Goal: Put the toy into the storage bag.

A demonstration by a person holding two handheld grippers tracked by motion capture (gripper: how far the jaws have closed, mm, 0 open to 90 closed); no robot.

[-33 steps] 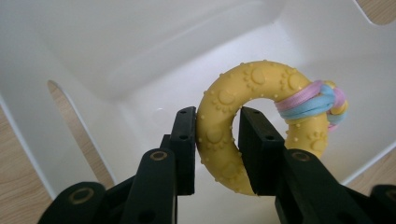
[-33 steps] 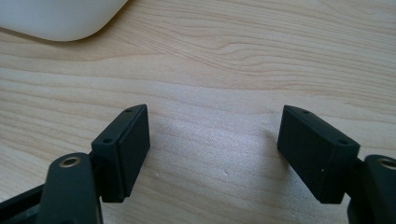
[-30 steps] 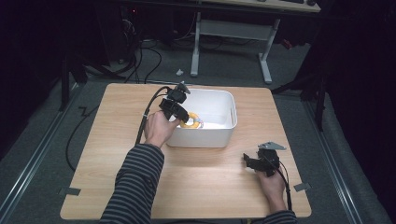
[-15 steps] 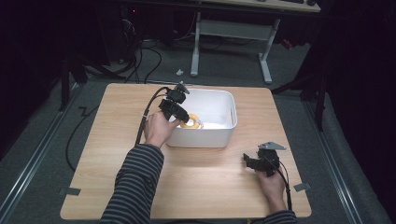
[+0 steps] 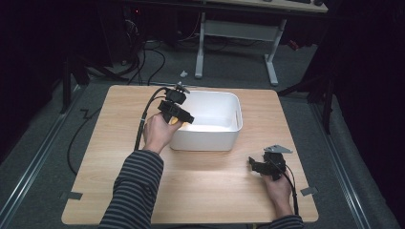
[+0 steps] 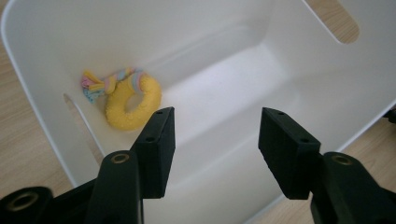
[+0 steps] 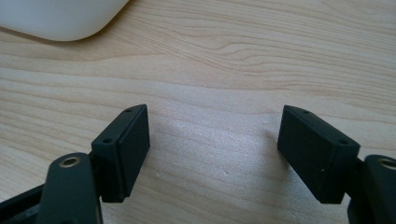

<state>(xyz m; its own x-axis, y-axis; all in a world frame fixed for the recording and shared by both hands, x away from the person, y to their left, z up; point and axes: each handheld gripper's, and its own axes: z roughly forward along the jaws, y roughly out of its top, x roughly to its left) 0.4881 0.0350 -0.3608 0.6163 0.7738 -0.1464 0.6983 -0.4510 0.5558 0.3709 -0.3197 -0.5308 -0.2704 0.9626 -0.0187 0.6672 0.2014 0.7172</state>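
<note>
The left gripper (image 5: 184,119) hangs over the left rim of the white bin (image 5: 224,138), its 2 jaws spread apart and holding nothing. In the left gripper view (image 6: 212,154) those jaws frame the bin's inside, and the yellow ring toy (image 6: 133,102) with its pastel rope knot lies on the bin floor, against the wall by the handle slot, apart from the jaws. In the high view only a sliver of the toy (image 5: 173,122) shows beside the left hand (image 5: 157,133), just inside the bin's near-left corner.

Against the picture 0.5 s ago, the left gripper sits at much the same spot over the bin's left edge, and more of the toy showed then than now. The bin has not shifted on the table (image 5: 119,143).

The right gripper (image 5: 260,166) rests at the near right of the table, well apart from the bin, in the same place as before. In the right gripper view (image 7: 215,154) its 2 jaws stand wide apart over bare wood, with a corner of the bin at the far left.
</note>
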